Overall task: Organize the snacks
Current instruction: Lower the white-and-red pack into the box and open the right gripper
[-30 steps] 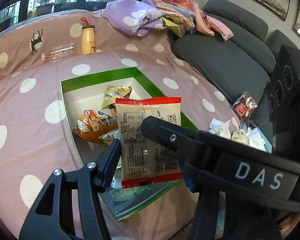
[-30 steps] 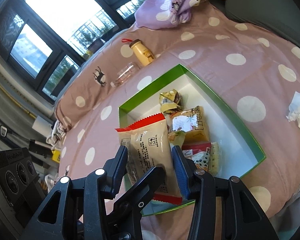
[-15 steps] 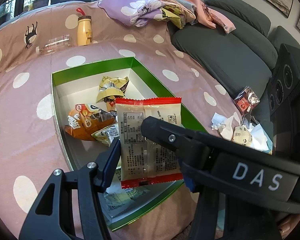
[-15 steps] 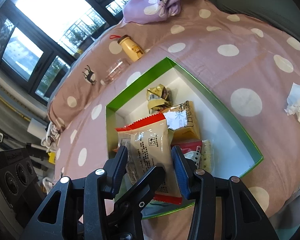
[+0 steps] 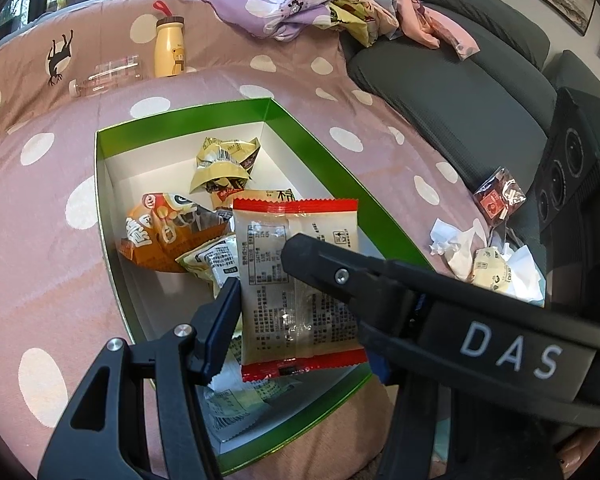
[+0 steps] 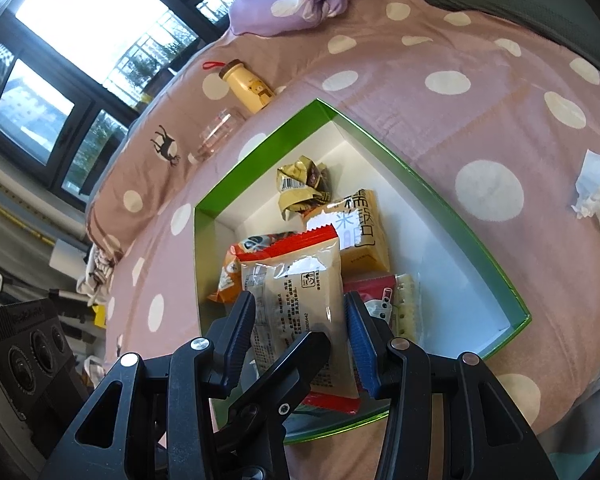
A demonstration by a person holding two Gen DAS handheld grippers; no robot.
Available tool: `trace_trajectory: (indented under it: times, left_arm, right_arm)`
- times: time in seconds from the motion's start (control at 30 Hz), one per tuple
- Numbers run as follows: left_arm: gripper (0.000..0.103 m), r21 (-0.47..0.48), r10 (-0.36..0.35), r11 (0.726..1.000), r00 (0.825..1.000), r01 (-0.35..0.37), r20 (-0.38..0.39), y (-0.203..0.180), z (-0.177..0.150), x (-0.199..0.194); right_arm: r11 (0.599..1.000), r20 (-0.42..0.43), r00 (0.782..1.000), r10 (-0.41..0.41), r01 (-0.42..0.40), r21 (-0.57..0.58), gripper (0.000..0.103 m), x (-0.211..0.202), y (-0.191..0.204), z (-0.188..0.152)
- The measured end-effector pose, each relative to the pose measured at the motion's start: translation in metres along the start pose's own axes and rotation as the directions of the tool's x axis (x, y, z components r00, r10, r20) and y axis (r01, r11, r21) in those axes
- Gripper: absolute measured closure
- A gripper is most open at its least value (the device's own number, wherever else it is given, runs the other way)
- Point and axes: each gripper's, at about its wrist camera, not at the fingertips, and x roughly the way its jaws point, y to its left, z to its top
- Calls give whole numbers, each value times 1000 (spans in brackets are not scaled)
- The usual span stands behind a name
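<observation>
We are holding one beige snack packet [image 6: 300,304] with red ends between both pairs of fingers: the right gripper [image 6: 300,332] is pressing its two long sides, and the left gripper [image 5: 296,300] is closing on the same packet [image 5: 296,276] from the other way. The packet is hanging over the near corner of the green box [image 5: 320,148], above the orange bag [image 5: 160,236] and the cracker pack [image 6: 404,304] lying inside. The box is resting on the dotted pink blanket [image 5: 40,240], with a yellow bottle [image 5: 170,46] near its far edge.
</observation>
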Motion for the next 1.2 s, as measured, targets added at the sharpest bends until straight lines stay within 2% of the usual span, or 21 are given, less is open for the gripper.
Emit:
trace_trajectory:
  times: [0.53,1.2]
  left_arm:
    - [48,-30,-3,1000,999,1,-48,5,-2,10]
    - [48,-48,3,999,998,-6,-56,9,-3,13]
  right_arm:
    - [1000,-28,999,-20,20,11,54,12,-4,0]
    - [999,-35,999,-36,36,-2,54,19,-3,0]
